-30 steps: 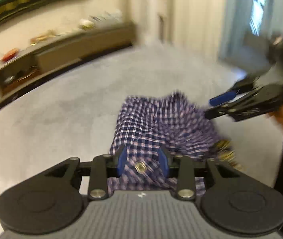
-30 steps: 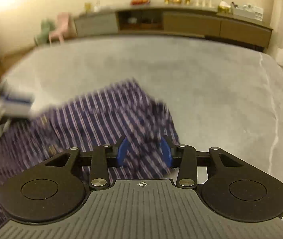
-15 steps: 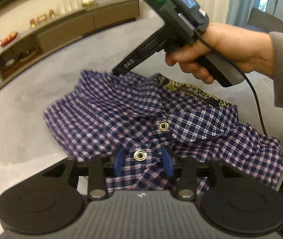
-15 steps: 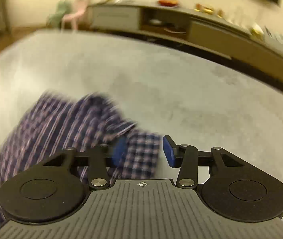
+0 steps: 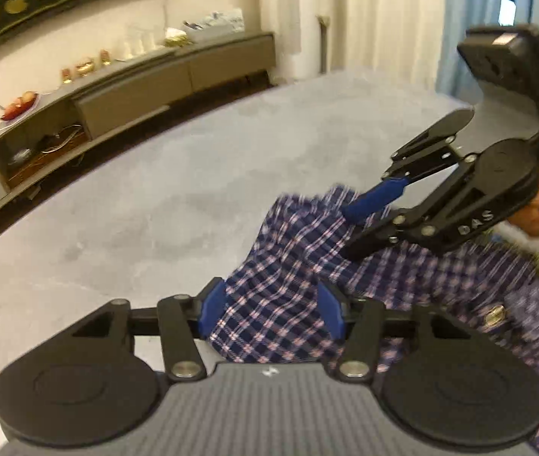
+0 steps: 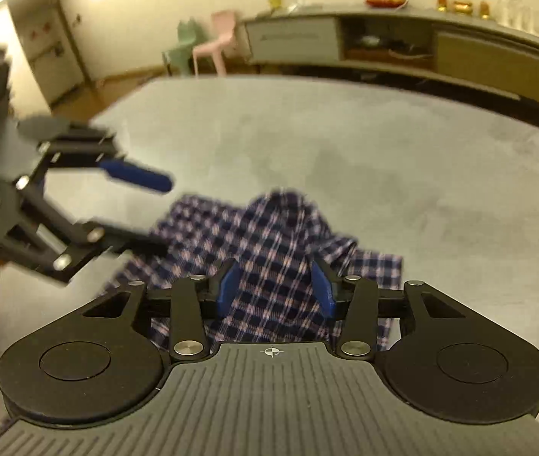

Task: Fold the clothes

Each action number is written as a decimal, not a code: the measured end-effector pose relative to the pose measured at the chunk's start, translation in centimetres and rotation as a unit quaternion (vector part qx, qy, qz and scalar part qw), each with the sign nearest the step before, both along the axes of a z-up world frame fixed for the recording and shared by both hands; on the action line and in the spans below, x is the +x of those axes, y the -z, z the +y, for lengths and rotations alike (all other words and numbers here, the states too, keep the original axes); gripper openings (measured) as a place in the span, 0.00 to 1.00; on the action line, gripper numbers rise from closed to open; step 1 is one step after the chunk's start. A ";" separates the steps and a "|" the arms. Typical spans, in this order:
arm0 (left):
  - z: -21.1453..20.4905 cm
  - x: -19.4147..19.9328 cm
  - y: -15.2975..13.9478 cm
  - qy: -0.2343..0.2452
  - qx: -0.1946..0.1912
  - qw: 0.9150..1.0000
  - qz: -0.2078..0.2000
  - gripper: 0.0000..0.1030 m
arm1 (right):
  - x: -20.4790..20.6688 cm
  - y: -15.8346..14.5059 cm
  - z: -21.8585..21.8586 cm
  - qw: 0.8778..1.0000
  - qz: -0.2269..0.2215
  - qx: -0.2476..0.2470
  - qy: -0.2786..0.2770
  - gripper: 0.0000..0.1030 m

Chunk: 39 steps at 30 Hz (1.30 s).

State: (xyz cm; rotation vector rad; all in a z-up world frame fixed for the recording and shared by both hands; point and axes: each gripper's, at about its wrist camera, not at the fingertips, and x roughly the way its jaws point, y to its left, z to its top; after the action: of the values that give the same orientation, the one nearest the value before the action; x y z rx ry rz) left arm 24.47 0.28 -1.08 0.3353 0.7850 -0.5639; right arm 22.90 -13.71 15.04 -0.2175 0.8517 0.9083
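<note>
Crumpled plaid shirt [image 5: 292,266] on matte grey table [image 5: 155,205]

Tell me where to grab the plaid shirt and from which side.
Grip the plaid shirt at its flat right corner lying on the grey surface, probably coming in low from the right. The middle is bunched into a raised hump, so an edge pinch there would likely catch several layers.

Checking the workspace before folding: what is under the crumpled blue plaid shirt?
The blue plaid shirt lies on the grey fabric surface, visible all around it. Whatever is directly beneath is covered.
</note>
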 end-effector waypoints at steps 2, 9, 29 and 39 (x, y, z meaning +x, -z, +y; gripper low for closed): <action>0.7 0.5 1.3 0.010 -0.013 1.000 0.008 0.48 | -0.4 -0.1 0.3 1.000 0.004 -0.001 -0.010 0.00; 4.0 1.6 1.8 0.003 -0.088 0.996 0.005 0.64 | -0.5 -2.2 -0.9 0.999 0.018 0.042 -0.015 0.09; 5.5 2.4 1.5 0.006 -0.128 0.991 0.041 0.15 | 0.2 -1.7 -2.7 0.999 0.033 0.010 0.017 0.00; 4.5 3.3 2.2 -0.003 -0.090 0.995 0.053 0.19 | -2.3 -0.8 3.6 0.994 -0.082 -0.076 -0.007 0.15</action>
State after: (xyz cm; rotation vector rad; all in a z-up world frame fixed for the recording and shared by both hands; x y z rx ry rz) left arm 27.72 4.78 -3.27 0.1381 0.8310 -0.6465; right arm 20.61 -10.06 15.85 -0.4254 0.7664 0.8277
